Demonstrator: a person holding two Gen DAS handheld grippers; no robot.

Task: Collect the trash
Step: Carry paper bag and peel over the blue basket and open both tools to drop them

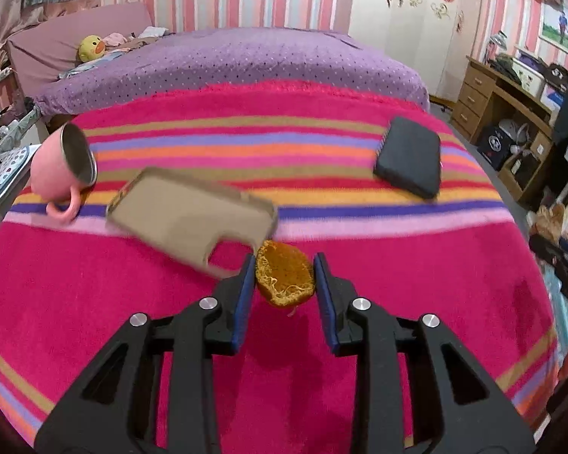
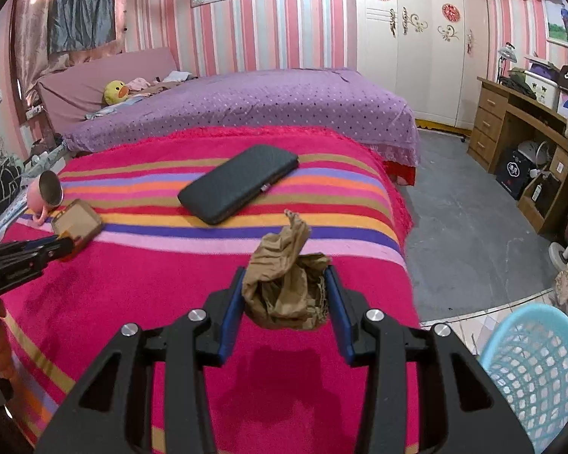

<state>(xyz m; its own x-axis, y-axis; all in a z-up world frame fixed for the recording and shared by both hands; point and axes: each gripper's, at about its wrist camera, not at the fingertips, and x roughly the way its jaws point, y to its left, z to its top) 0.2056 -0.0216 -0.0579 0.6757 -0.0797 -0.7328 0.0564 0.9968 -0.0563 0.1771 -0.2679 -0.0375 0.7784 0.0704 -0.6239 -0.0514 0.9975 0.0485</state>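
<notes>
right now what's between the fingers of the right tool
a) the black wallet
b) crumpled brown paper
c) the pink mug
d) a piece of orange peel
b: in the right wrist view the right tool is closed on a wad of crumpled brown paper, while the orange peel sits in the left tool, and the pink mug and black wallet lie on the striped blanket.

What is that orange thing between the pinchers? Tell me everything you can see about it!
It looks like a piece of orange peel, curved like a little cup. The inside faces the camera: bumpy orange, with pale stringy bits near the bottom edge. It sits between the blue pads of the left gripper, which seems to pinch it just above the pink striped blanket. The tan phone case lies right beside its top edge.
</notes>
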